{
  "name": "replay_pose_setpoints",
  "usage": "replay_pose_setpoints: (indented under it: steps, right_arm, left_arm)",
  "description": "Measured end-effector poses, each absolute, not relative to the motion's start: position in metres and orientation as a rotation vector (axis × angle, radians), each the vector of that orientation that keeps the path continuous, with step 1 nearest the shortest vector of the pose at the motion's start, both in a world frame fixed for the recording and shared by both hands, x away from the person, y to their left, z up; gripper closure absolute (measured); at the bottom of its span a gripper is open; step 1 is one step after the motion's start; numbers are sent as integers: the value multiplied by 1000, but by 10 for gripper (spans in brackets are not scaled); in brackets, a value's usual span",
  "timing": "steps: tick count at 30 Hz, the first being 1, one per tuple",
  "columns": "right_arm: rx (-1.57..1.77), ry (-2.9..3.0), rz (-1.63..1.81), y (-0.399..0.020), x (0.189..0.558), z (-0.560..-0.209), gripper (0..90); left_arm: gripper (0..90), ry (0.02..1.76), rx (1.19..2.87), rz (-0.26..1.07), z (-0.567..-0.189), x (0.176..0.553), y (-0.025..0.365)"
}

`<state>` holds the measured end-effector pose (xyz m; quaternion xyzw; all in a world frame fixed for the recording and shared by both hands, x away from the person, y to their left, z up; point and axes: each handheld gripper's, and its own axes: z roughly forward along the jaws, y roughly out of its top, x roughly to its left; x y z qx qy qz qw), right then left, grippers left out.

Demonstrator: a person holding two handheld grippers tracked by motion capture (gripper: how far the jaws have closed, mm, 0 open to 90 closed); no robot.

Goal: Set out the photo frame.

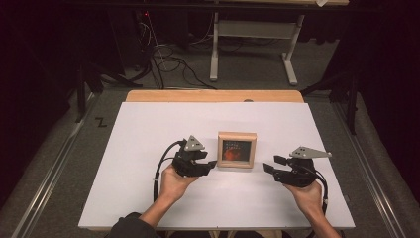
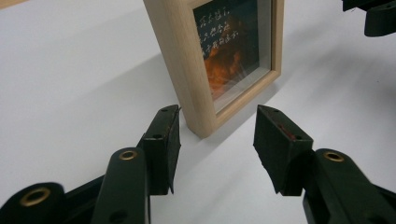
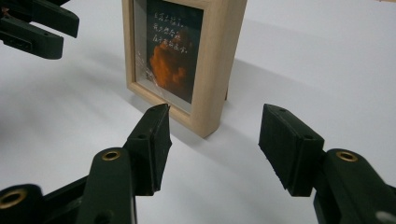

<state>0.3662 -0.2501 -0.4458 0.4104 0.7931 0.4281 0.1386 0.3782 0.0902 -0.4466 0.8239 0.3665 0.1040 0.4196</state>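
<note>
- Clearly, from the high view, I have a small wooden picture frame (image 1: 237,149) standing near the middle of the white counter (image 1: 148,198), my left gripper (image 1: 210,163) just beside its left side and my right gripper (image 1: 269,166) a little off its right side. Neither touches it. Open counter lies all round, and every edge is well away, so I have room to move it any way.
- Along the left gripper view, my jaws stand spread with nothing between them, the frame (image 2: 187,70) just beyond their tips, its near bottom corner in line with the gap. I judge it light and stiff, but the glass front is fragile and slick, so I would pinch the wooden side rail, not the pane.
- Along the right gripper view, my jaws are likewise spread and empty, with the frame (image 3: 219,65) upright ahead, its deep wooden edge facing me. That edge looks the safest hold. A nudge high up could tip it, I think, so I would take it low and squarely.
</note>
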Motion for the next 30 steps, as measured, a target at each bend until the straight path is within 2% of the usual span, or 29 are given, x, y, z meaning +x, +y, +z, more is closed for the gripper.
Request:
replay_pose_setpoints:
  steps: [30]
  right_arm:
    - [1152,2318,1260,-239,355,-454,435]
  left_arm:
    - [508,907,2018,212,-456,353,86]
